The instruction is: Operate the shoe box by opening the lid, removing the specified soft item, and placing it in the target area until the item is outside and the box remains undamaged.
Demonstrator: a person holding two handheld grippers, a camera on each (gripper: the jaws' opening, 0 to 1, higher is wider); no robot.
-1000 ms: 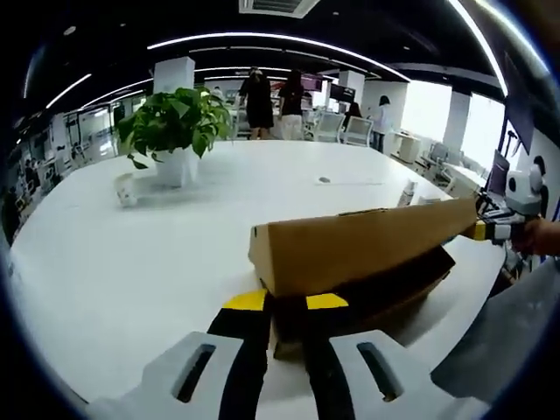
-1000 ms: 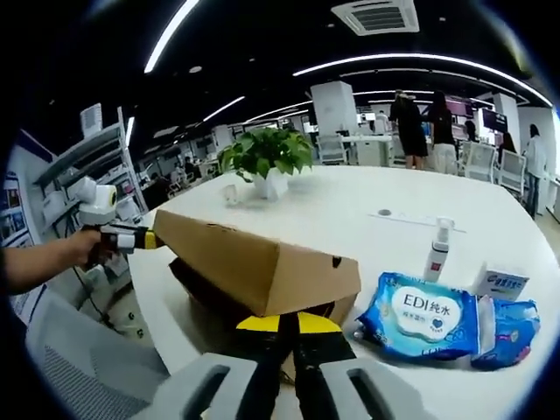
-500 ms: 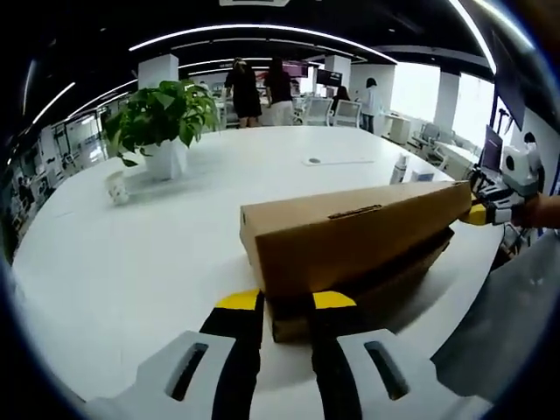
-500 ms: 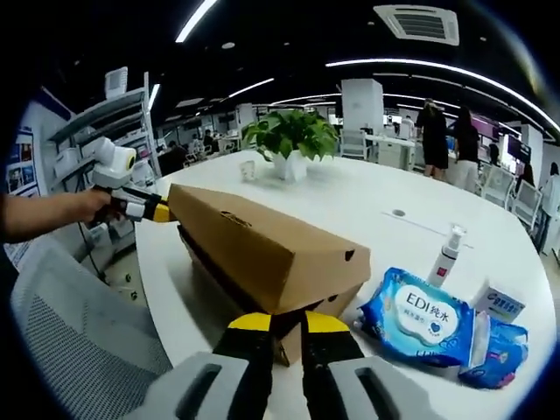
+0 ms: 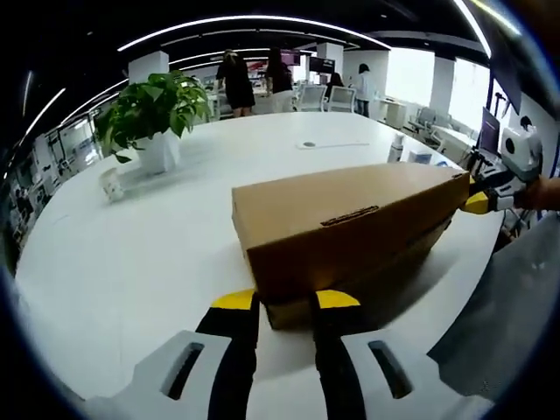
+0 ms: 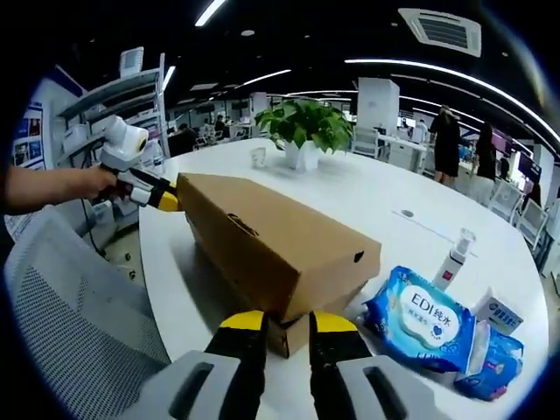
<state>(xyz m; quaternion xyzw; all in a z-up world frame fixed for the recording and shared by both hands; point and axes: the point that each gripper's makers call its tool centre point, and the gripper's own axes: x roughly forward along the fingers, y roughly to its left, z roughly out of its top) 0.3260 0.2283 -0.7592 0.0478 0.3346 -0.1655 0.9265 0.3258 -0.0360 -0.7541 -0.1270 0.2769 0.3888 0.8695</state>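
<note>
A brown cardboard shoe box lies long across the white table (image 5: 122, 262). Its lid (image 5: 341, 219) (image 6: 271, 241) sits low over the base (image 5: 372, 282) (image 6: 295, 336), with a thin dark gap along the side. My left gripper (image 5: 284, 302) is shut on the lid's near end; it also appears at the box's far end (image 6: 166, 199), held by a hand. My right gripper (image 6: 283, 322) is shut on the opposite end of the lid, and it appears at the far right (image 5: 477, 203). The box's inside is hidden.
A blue wet-wipes pack (image 6: 420, 319), a spray bottle (image 6: 453, 254) and a small white carton (image 6: 497, 309) lie right of the box. A potted plant (image 5: 149, 109) (image 6: 306, 127) and a small cup (image 5: 109, 184) stand further back. A mesh chair (image 6: 70, 306) is at the table's edge. People stand far behind.
The lid, held raised and tilted above the base a second ago, has come down close over it. Both views now look down more onto the lid's top.
</note>
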